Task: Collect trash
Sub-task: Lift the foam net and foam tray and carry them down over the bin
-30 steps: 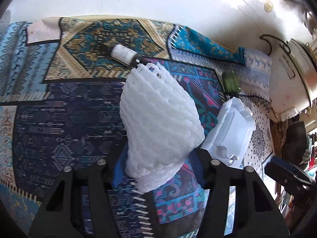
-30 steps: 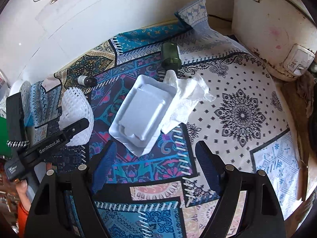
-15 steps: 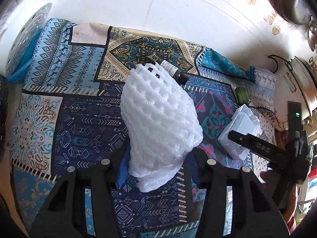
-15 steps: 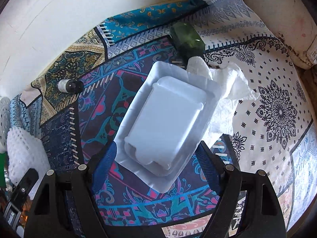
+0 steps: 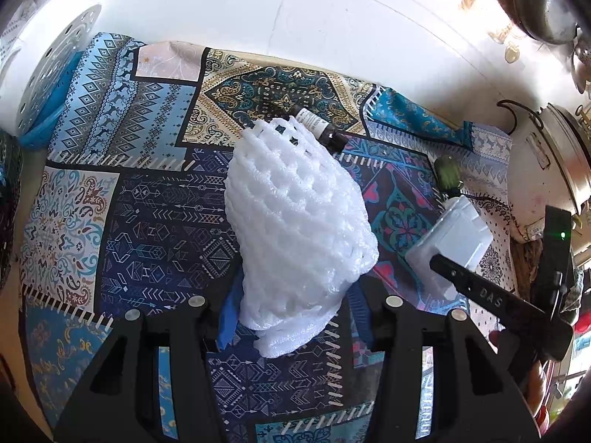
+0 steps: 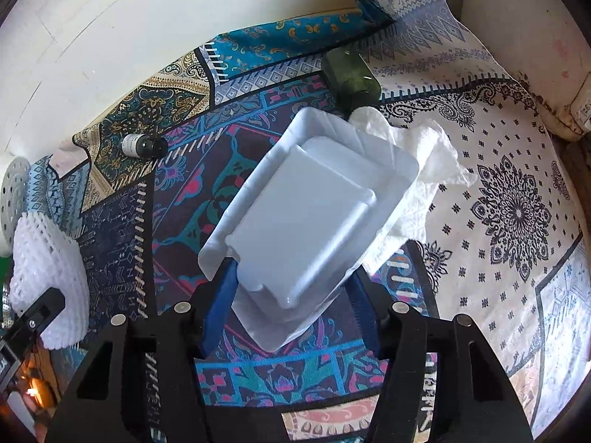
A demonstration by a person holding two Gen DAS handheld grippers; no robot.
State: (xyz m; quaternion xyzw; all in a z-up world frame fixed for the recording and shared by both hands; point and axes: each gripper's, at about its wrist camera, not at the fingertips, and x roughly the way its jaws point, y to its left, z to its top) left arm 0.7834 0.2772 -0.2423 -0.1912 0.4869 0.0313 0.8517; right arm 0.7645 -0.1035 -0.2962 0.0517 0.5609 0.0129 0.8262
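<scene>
Left tongs (image 5: 291, 317) clamp the bottom of a white foam net sleeve (image 5: 295, 229), blue pads pressing both sides, sleeve lifted above the patterned cloth (image 5: 147, 221) on the counter. Right tongs (image 6: 291, 295) straddle the near end of a white foam tray (image 6: 306, 206); left pad looks to touch the tray edge, right pad sits close at the other edge, cannot tell if the grip is closed on it. Tray lies upside down and tilted on the cloth, far corner over a crumpled white paper towel (image 6: 424, 170). Just beyond the tray, a dark green bottle (image 6: 351, 74) lying on the cloth, touching the towel. Further left, near the wall, a small dark bottle with white label (image 6: 142, 144) lying on its side, well apart from the tray; in left view the same bottle (image 5: 319, 129) shows just behind the sleeve top. Far left, a white perforated disc (image 5: 55, 74) leans at the wall. Right side, a pale pot (image 5: 546, 170) beside the cloth
</scene>
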